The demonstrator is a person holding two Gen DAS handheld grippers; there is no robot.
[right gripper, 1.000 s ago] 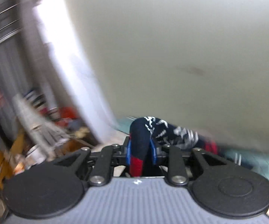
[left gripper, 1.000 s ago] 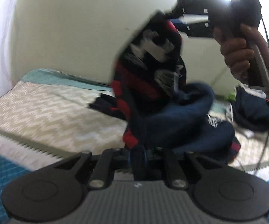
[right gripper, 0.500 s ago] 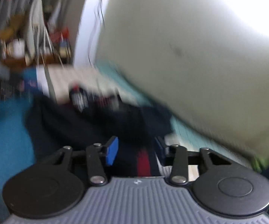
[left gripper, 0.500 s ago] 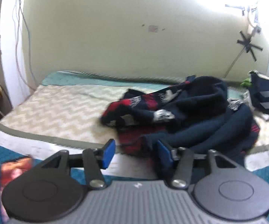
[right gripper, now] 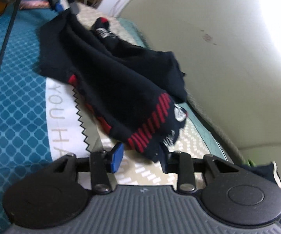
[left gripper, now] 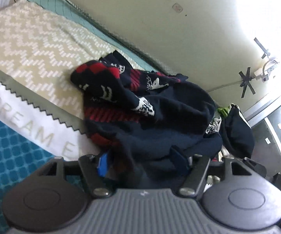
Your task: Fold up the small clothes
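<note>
Folding not begun, by my reading. One dark sweater [left gripper: 160, 113] with red stripes lies crumpled on the bed [left gripper: 29, 39], nothing squared or stacked. My left hand-held gripper [left gripper: 140, 163] is opening, cloth loose between its jaws. My right hand-held gripper [right gripper: 142, 158] stands apart at the hem, gripping nothing. Count: one sweater, one more dark garment [left gripper: 238, 134] at the far end, two hand-held grippers.

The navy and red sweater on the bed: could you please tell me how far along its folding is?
Done: the sweater is down on the bedspread, but bunched, with no neat fold visible. In hand: the left claw is opening its jaws with fabric between them; the right claw stands open at the striped hem. Left: flatten and fold it.
</note>
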